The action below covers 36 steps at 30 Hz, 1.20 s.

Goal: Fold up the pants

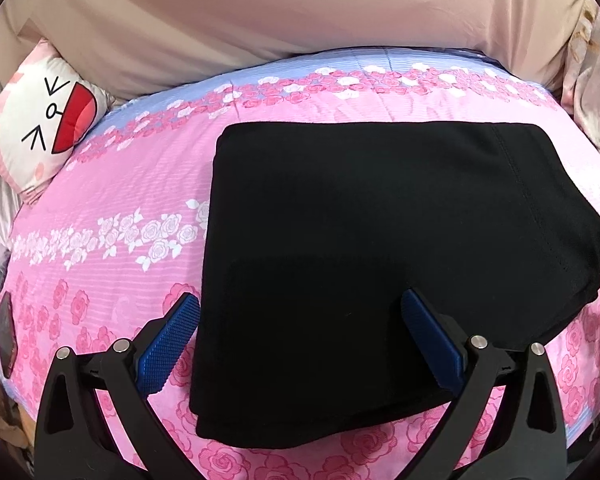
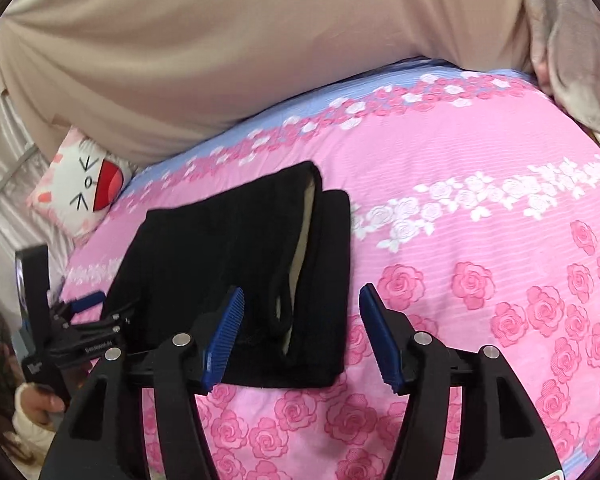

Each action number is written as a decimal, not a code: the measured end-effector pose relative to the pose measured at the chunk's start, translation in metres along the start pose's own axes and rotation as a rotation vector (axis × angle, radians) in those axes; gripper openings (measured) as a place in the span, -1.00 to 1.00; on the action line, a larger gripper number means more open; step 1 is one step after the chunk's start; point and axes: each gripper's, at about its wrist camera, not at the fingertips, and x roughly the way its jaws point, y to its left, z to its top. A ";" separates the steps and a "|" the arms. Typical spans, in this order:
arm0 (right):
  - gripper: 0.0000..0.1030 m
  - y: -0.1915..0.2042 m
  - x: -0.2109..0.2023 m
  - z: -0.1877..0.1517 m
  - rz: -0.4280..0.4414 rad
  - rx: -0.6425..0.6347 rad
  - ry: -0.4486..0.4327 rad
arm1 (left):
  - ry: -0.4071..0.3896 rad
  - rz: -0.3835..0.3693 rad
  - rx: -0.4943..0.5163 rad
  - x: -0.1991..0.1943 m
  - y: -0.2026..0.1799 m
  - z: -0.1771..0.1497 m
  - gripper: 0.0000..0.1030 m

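The black pants (image 1: 360,248) lie folded into a compact rectangle on the pink rose-print bedspread (image 1: 112,192). My left gripper (image 1: 300,300) is open, its blue fingers spread just above the near left part of the pants, holding nothing. In the right wrist view the folded pants (image 2: 220,264) show their waistband opening with a pale lining. My right gripper (image 2: 302,296) is open and empty over the pants' near right edge. The left gripper (image 2: 88,308) shows at the far left of that view, held in a hand.
A white cartoon-face pillow (image 1: 40,120) lies at the back left of the bed. A beige cover (image 1: 300,12) rises behind the bed. A dark phone (image 1: 6,332) lies near the bed's left edge. Bare bedspread (image 2: 500,240) stretches right of the pants.
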 end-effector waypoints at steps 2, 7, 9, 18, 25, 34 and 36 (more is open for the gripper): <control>0.16 0.011 -0.003 0.006 0.024 -0.032 -0.031 | -0.002 0.004 0.004 0.000 -0.001 0.000 0.91; -0.61 0.060 0.026 0.029 0.096 -0.192 0.001 | -0.006 0.011 0.010 0.000 -0.003 -0.001 0.91; -0.64 0.067 0.048 0.039 0.093 -0.223 0.028 | -0.006 0.010 0.014 0.000 -0.002 -0.001 0.91; -0.75 0.020 0.079 0.051 0.094 -0.036 0.078 | -0.008 0.006 0.025 0.000 -0.002 -0.001 0.91; -0.61 0.015 0.059 0.028 0.033 -0.034 0.097 | -0.037 -0.109 -0.015 -0.007 0.014 0.004 0.91; 0.44 -0.018 0.043 -0.007 0.097 0.142 0.173 | 0.048 -0.427 -0.394 0.020 0.108 -0.005 0.90; 0.46 -0.023 0.055 -0.018 0.155 0.201 0.216 | 0.106 -0.508 -0.443 0.039 0.105 -0.010 0.90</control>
